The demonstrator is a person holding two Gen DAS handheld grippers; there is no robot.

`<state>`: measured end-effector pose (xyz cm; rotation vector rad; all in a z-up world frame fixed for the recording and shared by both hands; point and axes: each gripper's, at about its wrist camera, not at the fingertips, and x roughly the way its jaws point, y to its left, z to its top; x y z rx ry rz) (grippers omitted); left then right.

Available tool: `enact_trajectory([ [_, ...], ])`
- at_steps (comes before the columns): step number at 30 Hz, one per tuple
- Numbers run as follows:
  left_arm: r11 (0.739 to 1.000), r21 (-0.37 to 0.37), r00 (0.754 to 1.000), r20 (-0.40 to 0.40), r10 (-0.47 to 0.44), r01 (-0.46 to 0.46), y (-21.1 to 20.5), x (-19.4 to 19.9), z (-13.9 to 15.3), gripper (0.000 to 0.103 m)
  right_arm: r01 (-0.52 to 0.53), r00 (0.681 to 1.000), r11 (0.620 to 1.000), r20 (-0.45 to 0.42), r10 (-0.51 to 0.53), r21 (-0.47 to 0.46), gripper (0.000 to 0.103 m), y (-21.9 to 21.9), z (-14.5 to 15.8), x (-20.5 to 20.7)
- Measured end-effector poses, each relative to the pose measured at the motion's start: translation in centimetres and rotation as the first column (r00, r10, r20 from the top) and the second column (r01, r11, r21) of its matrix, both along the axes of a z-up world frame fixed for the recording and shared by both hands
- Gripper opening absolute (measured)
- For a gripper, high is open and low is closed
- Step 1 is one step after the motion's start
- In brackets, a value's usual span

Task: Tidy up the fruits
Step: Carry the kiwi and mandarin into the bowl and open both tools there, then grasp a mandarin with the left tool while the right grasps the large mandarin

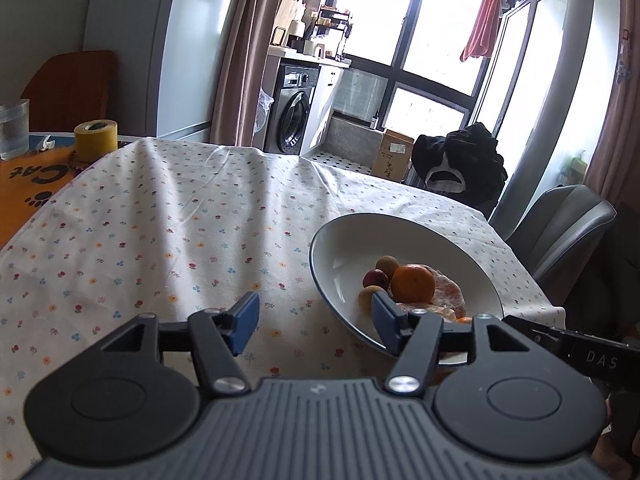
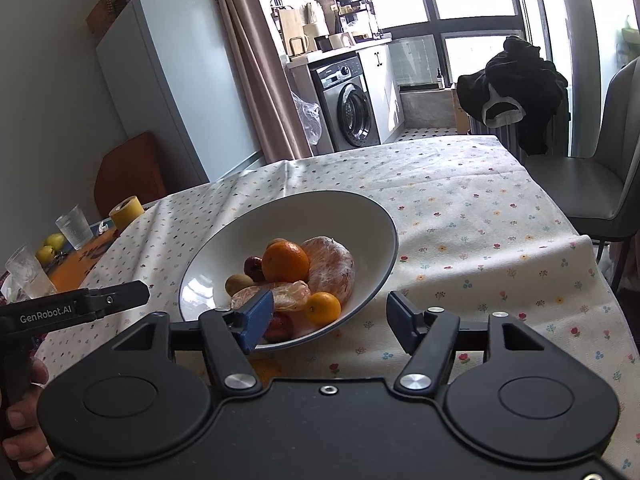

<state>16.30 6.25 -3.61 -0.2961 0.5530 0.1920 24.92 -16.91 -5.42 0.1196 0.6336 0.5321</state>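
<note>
We see both claws held low over the counter (image 2: 460, 208), which wears a white cloth printed with small flowers. Left claw (image 1: 316, 322): blue pads spread wide, nothing between them; its right pad overlaps the near rim of the bowl (image 1: 332, 240) in the left wrist view. Right claw (image 2: 330, 320): also spread wide and empty, its left pad in front of the bowl's near edge, its right pad over bare cloth.

The fruit sits gathered in the white, dark-rimmed bowl. We count a large orange (image 2: 285, 261) near the middle, a plastic-wrapped peeled citrus (image 2: 334, 268) touching it on the right, a smaller orange fruit (image 2: 323, 308) nearer us, a kiwi (image 2: 238, 283) on the left, and a dark red fruit (image 2: 253, 268) behind it. A crumpled clear wrapper (image 2: 280, 294) lies across the front of the pile.

Far left on the counter: a yellow tape roll (image 2: 126, 213), a ribbed glass (image 2: 75, 227), two yellow-green fruits (image 2: 50, 248) well apart from the bowl. A grey chair (image 2: 592, 176) stands at the right edge.
</note>
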Motion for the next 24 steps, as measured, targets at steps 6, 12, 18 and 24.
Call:
enact_trajectory([
  [6,0.999,0.017,0.999,-0.002,0.032,-0.032,-0.1,-1.1,0.2,0.092,-0.001,1.000,1.000,0.008,0.001,0.003,0.091,-0.1,0.6,-1.1],
  [12,0.999,-0.006,0.998,-0.047,0.043,-0.043,0.1,-1.7,0.1,0.095,-0.007,1.000,1.000,0.025,0.006,0.015,0.102,-0.3,1.3,-2.0],
  [18,1.000,0.015,0.998,-0.066,0.019,-0.018,-0.5,-2.4,-0.3,0.095,-0.006,1.000,1.000,0.011,0.006,0.008,0.103,-0.2,0.9,-2.6],
  [24,1.000,0.013,0.997,-0.079,-0.013,0.014,-1.1,-3.2,-1.0,0.095,-0.008,1.000,1.000,-0.001,0.008,0.000,0.103,-0.2,0.5,-3.0],
])
